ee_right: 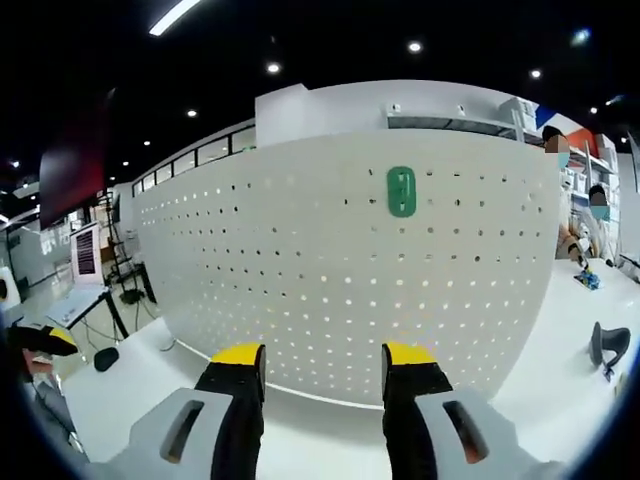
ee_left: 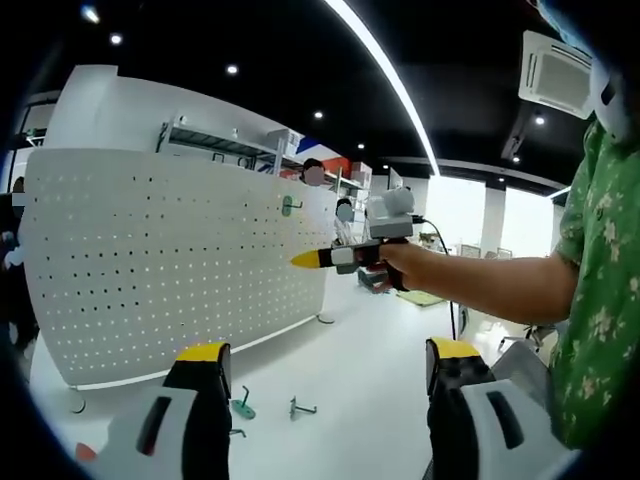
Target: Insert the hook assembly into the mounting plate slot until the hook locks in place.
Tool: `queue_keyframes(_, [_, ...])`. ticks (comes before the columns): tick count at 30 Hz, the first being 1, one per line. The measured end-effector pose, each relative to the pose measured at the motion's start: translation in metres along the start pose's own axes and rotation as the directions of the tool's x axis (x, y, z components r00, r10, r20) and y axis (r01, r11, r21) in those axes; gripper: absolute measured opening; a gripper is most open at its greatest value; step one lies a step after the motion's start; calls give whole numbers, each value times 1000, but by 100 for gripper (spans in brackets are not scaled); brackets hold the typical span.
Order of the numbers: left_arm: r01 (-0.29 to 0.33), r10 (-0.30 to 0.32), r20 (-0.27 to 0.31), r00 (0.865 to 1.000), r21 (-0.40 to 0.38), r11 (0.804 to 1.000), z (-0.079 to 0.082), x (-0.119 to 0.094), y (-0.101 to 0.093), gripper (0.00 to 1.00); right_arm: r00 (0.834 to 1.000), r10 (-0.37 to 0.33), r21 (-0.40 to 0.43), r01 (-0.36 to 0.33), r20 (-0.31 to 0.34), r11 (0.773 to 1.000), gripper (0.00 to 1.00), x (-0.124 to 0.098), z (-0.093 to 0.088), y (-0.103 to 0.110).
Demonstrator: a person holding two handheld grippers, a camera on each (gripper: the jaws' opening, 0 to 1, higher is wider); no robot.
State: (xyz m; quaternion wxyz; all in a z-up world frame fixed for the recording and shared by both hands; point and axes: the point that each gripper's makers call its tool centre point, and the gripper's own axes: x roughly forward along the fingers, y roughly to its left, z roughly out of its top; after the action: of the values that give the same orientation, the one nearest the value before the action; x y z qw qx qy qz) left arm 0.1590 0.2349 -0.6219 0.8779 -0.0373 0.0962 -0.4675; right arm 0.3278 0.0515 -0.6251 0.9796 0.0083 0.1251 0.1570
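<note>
The white pegboard mounting plate (ee_left: 170,260) stands upright on the white table. A green hook assembly (ee_left: 290,206) sits in its upper holes, and it faces me squarely (ee_right: 401,190) in the right gripper view. Two loose hooks lie on the table: a green one (ee_left: 243,405) and a grey one (ee_left: 300,407). My left gripper (ee_left: 330,355) is open and empty, low over the table and apart from the board. My right gripper (ee_right: 323,358) is open and empty, pointed at the board below the mounted hook. It also shows in a person's hand (ee_left: 305,260), tips near the board.
A person in a green patterned shirt (ee_left: 590,300) stands at the right. A black object (ee_right: 608,345) rests on the table (ee_right: 560,390) right of the board. Shelving (ee_left: 240,145) rises behind the board. The left gripper's tip (ee_right: 42,340) shows at the far left.
</note>
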Motion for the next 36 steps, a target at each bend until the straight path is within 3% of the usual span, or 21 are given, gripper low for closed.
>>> queue_keyframes(25, [-3,2,-30,1000,-9,1000,-13,-1,-7,82,997,70,-20,-71,-34,997,49,-37,-35,33])
queue_keyframes(36, [-12,11,-37,999,-16,1000,-18,-3,-7,82,990,124,-33,-127,-72,991,49,-53,-58,58])
